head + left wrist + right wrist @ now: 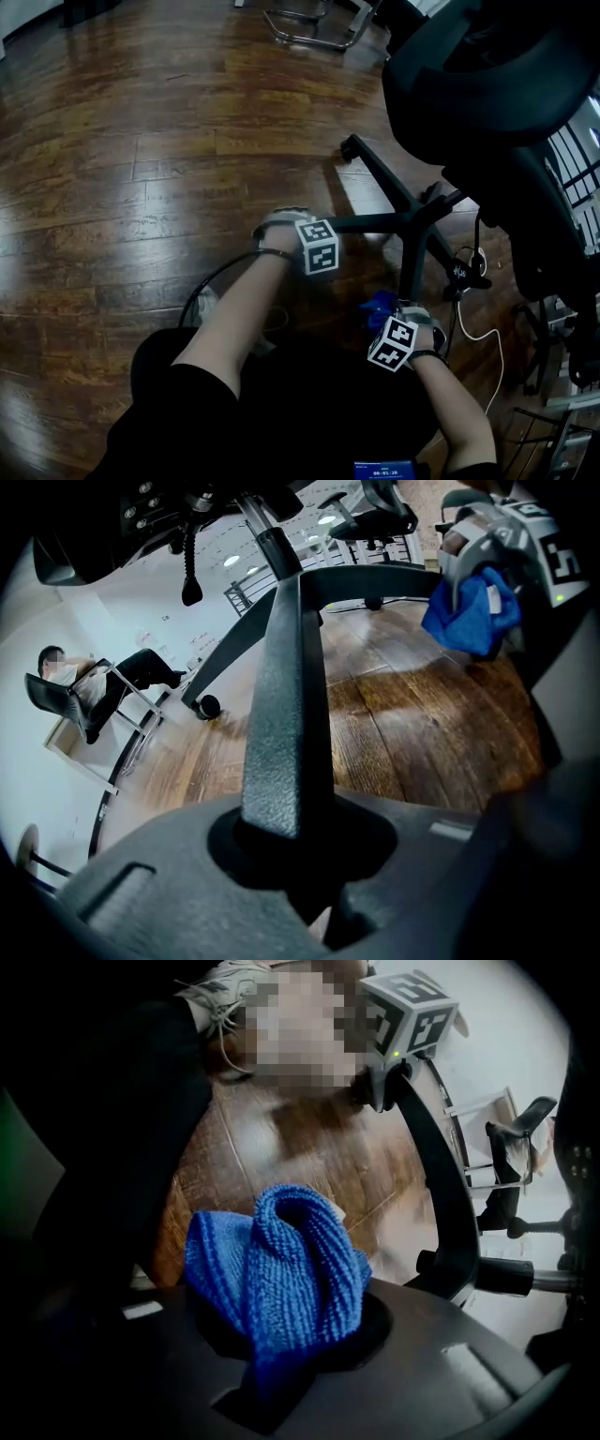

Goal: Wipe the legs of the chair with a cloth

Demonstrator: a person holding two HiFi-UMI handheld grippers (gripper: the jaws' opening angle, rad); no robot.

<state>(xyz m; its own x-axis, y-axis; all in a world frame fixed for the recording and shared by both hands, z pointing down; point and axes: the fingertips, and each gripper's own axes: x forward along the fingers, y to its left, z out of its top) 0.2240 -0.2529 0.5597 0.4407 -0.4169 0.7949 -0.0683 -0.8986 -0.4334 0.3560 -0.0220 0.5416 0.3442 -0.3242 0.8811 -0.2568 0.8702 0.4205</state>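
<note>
Head view: black office chair (487, 84) filling the upper right, star base (417, 220) spread over the dark wood floor (141, 187). Left gripper (319, 230) at the outer end of the chair leg (370, 223) pointing left from the hub. Right gripper (398, 323) lower down, just beside the nearer leg (410, 267), blue cloth (379, 305) bunched at its front. White cable (483, 333) looping over the floor right of the base. Metal frame of a second chair (305, 28) at the top edge. Dark trousers (281, 412) across the bottom.

Left gripper view: fingers pinched tight on the chair leg, running up from them to the hub and blocking the middle of the view. Castor (206, 706) under a farther leg at left, gas-lift column (267, 541) above. Right gripper with the cloth at upper right, clear of the held leg. Seated person (84, 682) far off at left.

Right gripper view: fingers pressed onto the blue cloth, a thick folded roll standing up between them and hiding part of the floor. Curved black leg to the right, apart from the cloth. Marker cube (412, 1012) of the left gripper at that leg's top end. Light laced shoe (225, 988) at the upper left.
</note>
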